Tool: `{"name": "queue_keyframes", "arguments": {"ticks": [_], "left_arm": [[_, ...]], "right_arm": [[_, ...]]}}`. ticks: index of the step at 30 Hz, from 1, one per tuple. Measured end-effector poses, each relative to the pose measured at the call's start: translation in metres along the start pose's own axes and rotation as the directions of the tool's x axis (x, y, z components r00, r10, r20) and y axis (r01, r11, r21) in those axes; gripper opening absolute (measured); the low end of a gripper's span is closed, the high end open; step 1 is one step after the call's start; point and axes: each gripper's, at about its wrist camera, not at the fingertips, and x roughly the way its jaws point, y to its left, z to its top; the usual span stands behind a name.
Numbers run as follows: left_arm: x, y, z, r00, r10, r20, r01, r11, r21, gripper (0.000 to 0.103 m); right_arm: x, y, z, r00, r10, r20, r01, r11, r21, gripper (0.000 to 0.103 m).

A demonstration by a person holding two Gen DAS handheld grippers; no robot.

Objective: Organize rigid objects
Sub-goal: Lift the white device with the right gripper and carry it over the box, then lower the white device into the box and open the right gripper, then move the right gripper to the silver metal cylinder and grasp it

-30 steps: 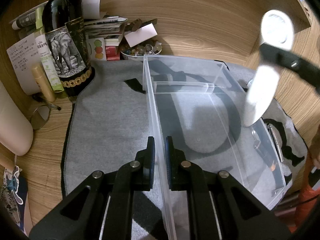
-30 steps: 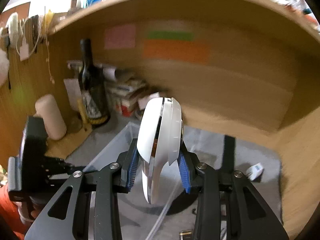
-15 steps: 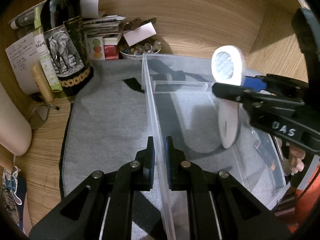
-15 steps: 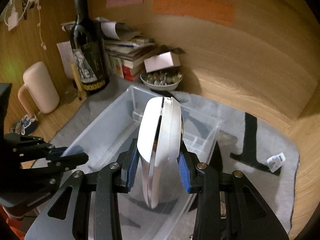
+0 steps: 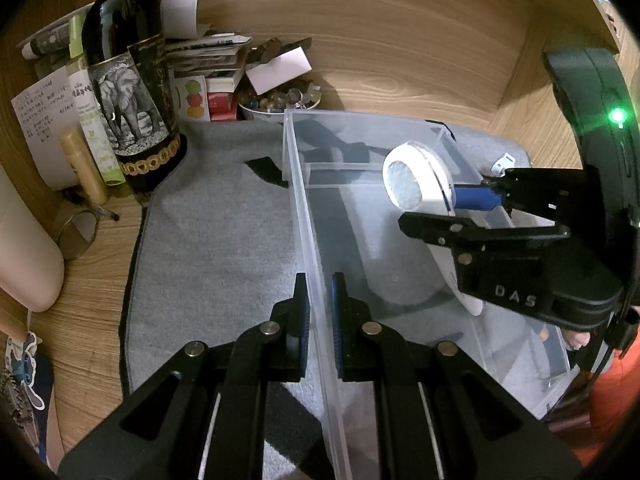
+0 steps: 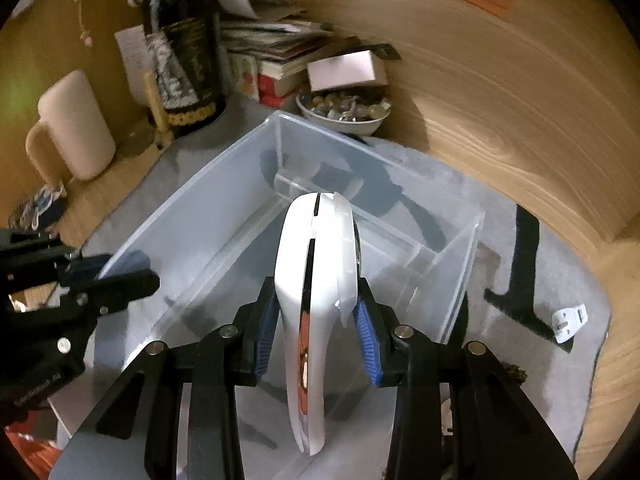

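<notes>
A clear plastic bin [image 5: 308, 216] with a divider stands on a grey mat [image 5: 216, 240]. My left gripper [image 5: 319, 316] is shut on the bin's left wall. My right gripper [image 6: 316, 332] is shut on a white handheld device [image 6: 316, 280] with a round mesh head [image 5: 406, 186]. It holds the device upright inside the bin's large compartment, its lower end close to the floor. In the left wrist view the right gripper [image 5: 460, 210] reaches in from the right. The bin also shows in the right wrist view [image 6: 192, 216].
A dark wine bottle [image 5: 128, 92] stands at the mat's far left, with stacked books [image 5: 208, 60] and a bowl of stones [image 5: 276, 100] behind the bin. A cream mug [image 6: 72, 140] stands left. A small white clip [image 6: 568, 320] lies on the mat, right. Wooden walls enclose the back and right.
My right gripper has come down and leftward with the white device, from above the bin's right side into the bin. My left gripper has kept its hold on the wall.
</notes>
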Motion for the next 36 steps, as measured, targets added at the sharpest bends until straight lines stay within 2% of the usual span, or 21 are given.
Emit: {"name": "queue_keyframes", "arguments": {"ticks": [5,7,9,12,16,18,23,28,33,36], "left_arm": [[-0.001,0.0,0.0,1.0,-0.002,0.002,0.002,1.0,0.0,0.01],[-0.003,0.0,-0.001,1.0,0.0,0.004,0.0,1.0,0.001,0.01],[-0.003,0.0,-0.001,1.0,0.002,0.004,-0.002,1.0,0.0,0.01],[-0.003,0.001,-0.001,1.0,0.001,0.003,-0.001,1.0,-0.001,0.01],[-0.004,0.001,-0.001,1.0,0.001,0.003,-0.001,1.0,-0.002,0.01],[-0.004,0.002,-0.001,1.0,0.0,0.003,0.0,1.0,-0.001,0.01],[-0.004,0.002,-0.001,1.0,0.0,0.003,0.0,1.0,0.0,0.01],[-0.005,0.001,-0.001,1.0,0.001,0.003,-0.001,1.0,0.001,0.01],[-0.006,0.002,-0.002,1.0,0.003,0.004,-0.003,1.0,0.002,0.01],[-0.005,0.002,-0.002,1.0,0.003,0.004,-0.003,1.0,0.002,0.01]], "right_arm": [[-0.001,0.003,-0.001,1.0,-0.022,0.009,0.022,1.0,-0.017,0.037],[-0.005,0.002,-0.001,0.999,-0.021,0.03,0.021,1.0,-0.011,0.049],[-0.011,0.002,0.0,0.998,-0.021,0.059,0.021,1.0,-0.004,0.056],[-0.021,0.002,-0.001,0.995,-0.031,0.099,0.032,0.999,-0.004,0.059],[-0.041,0.001,-0.005,0.983,-0.074,0.169,0.073,0.997,0.013,0.077],[-0.051,-0.002,-0.007,0.976,-0.091,0.199,0.089,0.996,0.023,0.08],[-0.079,-0.016,-0.018,0.955,-0.149,0.257,0.132,0.988,0.08,0.082],[-0.105,-0.04,-0.039,0.929,-0.256,0.266,0.221,0.963,0.158,0.086],[-0.122,-0.07,-0.074,0.899,-0.381,0.215,0.325,0.911,0.256,0.087],[-0.122,-0.087,-0.096,0.892,-0.422,0.159,0.36,0.879,0.312,0.087]]}}
